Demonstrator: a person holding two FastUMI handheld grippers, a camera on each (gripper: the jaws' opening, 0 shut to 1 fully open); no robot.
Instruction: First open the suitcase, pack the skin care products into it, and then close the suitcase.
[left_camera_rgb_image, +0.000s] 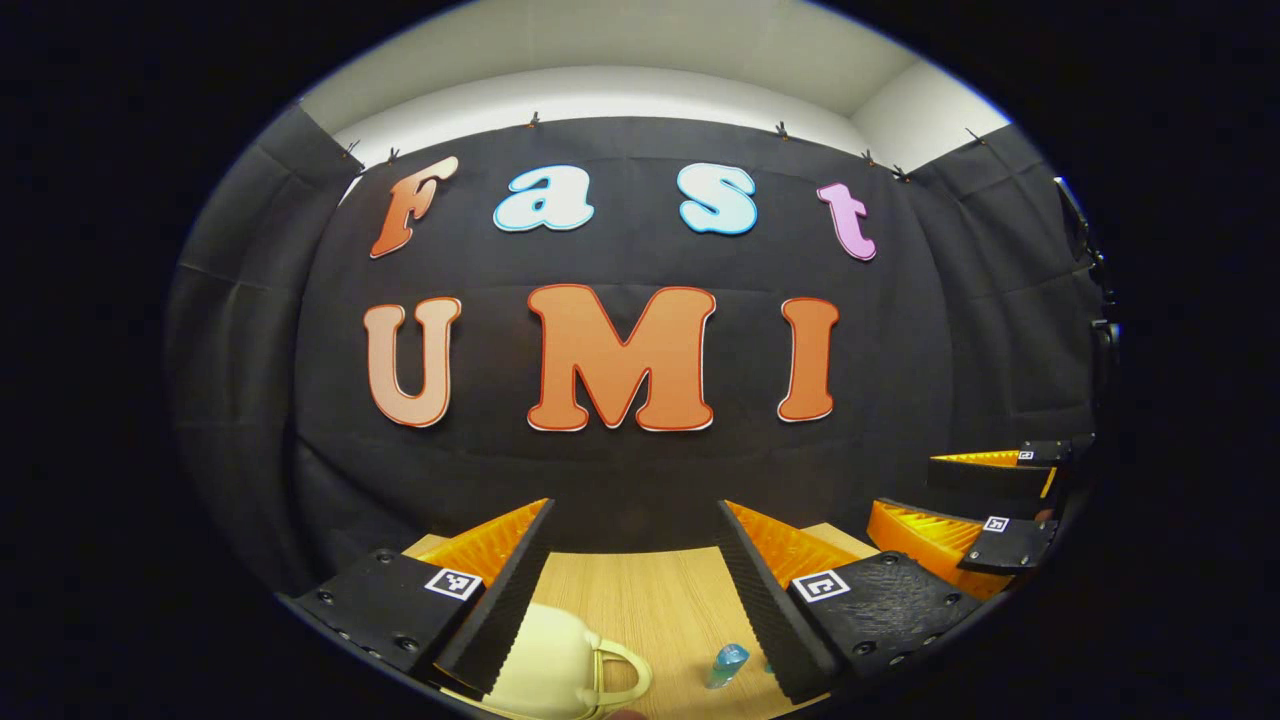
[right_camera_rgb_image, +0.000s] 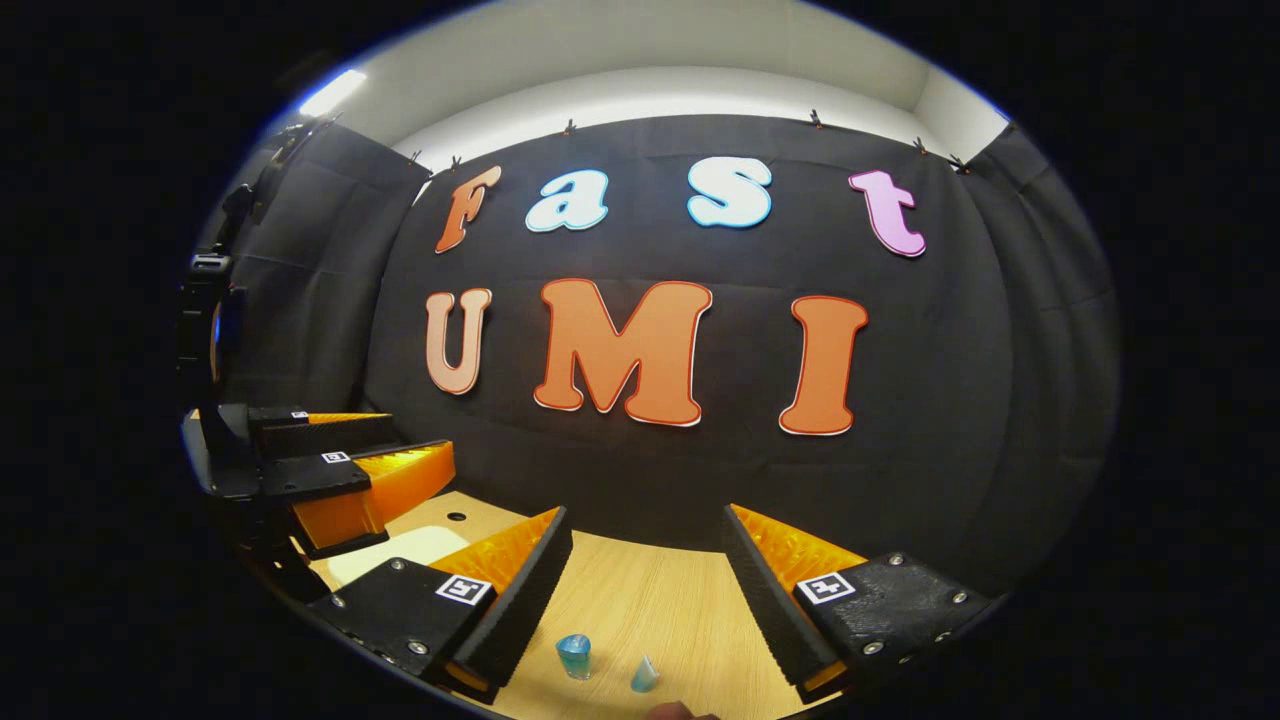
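Suitcase (left_camera_rgb_image: 560, 665) — perhaps closed — cut off.

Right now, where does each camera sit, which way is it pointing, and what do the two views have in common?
Left gripper view: rides on the left hand-held gripper, open, facing the booth wall across the wooden table; a cream suitcase and a blue bottle lie below, the right hand-held gripper at right.
Right gripper view: rides on the right hand-held gripper, open, facing the same wall; the left one sits at left.
Shared: wall, table, suitcase, blue bottle, both grippers.
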